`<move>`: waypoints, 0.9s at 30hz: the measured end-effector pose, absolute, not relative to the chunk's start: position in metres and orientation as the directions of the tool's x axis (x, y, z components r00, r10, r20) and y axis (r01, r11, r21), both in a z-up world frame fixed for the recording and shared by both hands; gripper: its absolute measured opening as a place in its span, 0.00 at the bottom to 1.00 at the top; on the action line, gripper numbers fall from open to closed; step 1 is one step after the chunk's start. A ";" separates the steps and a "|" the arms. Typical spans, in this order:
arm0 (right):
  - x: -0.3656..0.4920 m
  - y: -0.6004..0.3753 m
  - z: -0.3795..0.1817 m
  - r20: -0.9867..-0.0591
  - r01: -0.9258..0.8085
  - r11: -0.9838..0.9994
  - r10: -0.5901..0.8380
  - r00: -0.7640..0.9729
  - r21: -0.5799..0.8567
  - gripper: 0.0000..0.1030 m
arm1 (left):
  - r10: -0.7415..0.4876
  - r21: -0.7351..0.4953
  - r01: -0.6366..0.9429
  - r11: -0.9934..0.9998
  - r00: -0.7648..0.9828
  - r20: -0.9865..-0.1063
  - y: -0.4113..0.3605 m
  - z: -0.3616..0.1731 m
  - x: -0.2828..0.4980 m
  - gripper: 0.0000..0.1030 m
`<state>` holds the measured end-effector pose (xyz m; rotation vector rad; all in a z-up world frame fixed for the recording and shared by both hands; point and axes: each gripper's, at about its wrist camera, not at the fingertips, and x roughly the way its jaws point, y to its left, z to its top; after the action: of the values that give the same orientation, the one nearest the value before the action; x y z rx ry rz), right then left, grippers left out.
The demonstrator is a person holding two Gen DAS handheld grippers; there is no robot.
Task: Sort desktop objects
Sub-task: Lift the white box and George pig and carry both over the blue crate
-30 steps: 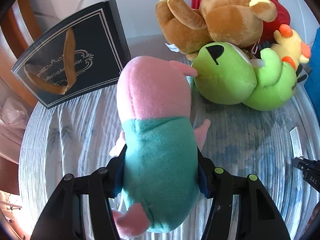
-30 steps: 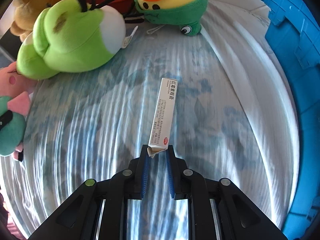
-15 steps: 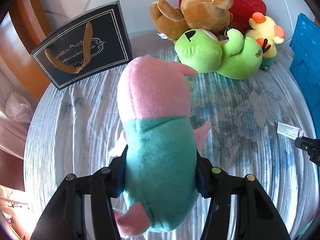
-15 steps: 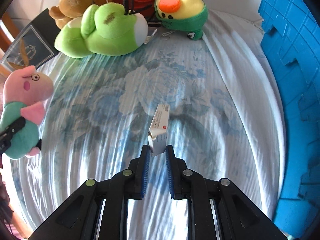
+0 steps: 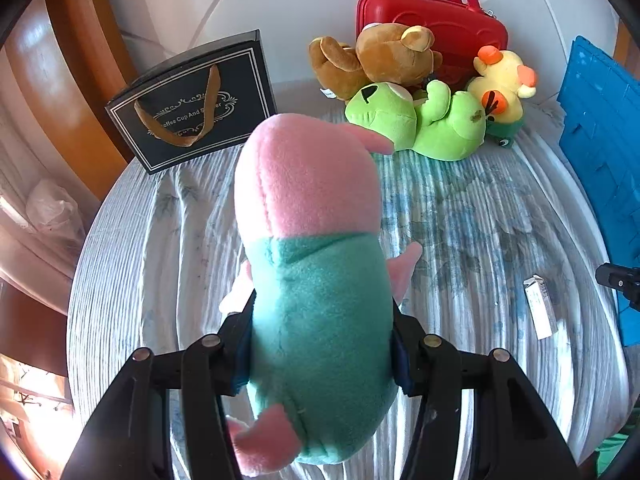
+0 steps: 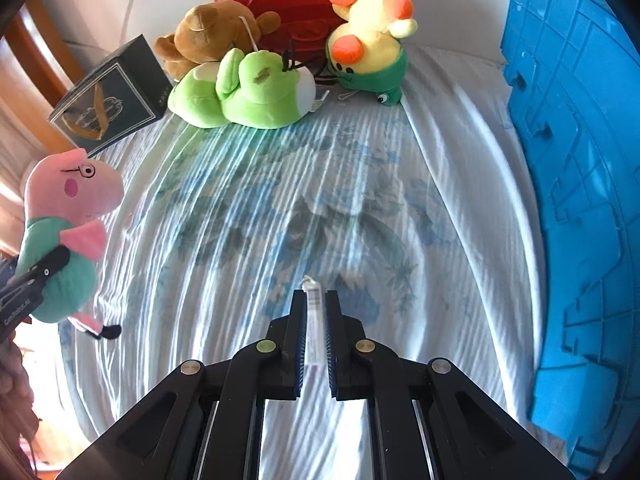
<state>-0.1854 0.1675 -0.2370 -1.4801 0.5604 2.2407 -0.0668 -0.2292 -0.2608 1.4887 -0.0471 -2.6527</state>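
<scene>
Pig plush (image 5: 316, 280) raised higher, box (image 6: 313, 320) now upright

A worktop (image 6: 460, 152) under a white ribbed cloth with a faded blue flower print.

At its far edge a black gift bag (image 5: 192, 108) stands upright on the left; beside it a brown bear (image 5: 380, 60), a green frog (image 5: 420, 124) and a yellow duck (image 5: 504, 84) lie huddled, touching, before a red case (image 5: 448, 20). A blue crate (image 6: 580, 184) lines the right side.
</scene>
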 end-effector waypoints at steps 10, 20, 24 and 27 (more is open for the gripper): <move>-0.177 0.162 -0.297 -0.960 -0.509 -0.855 0.054 -0.274 0.097 0.57 | -0.114 0.091 0.069 -0.993 -0.509 -0.853 -0.226 -0.261 -0.043 0.52; -0.208 0.158 -0.343 -0.976 -0.502 -0.864 0.079 -0.205 0.036 0.17 | -0.129 0.117 0.056 -0.992 -0.502 -0.855 -0.230 -0.262 -0.036 0.52; -0.204 0.153 -0.338 -0.974 -0.498 -0.867 0.082 -0.210 0.034 0.17 | -0.117 0.106 0.051 -0.993 -0.505 -0.855 -0.231 -0.259 -0.037 0.52; -0.198 0.151 -0.327 -0.971 -0.491 -0.870 0.081 -0.223 0.041 0.17 | -0.116 0.106 0.047 -0.993 -0.510 -0.852 -0.228 -0.255 -0.037 0.52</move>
<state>-0.1976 0.1506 -0.3266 -1.6728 0.4857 2.1471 -0.0368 -0.2281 -0.2546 1.5032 -0.1056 -2.6492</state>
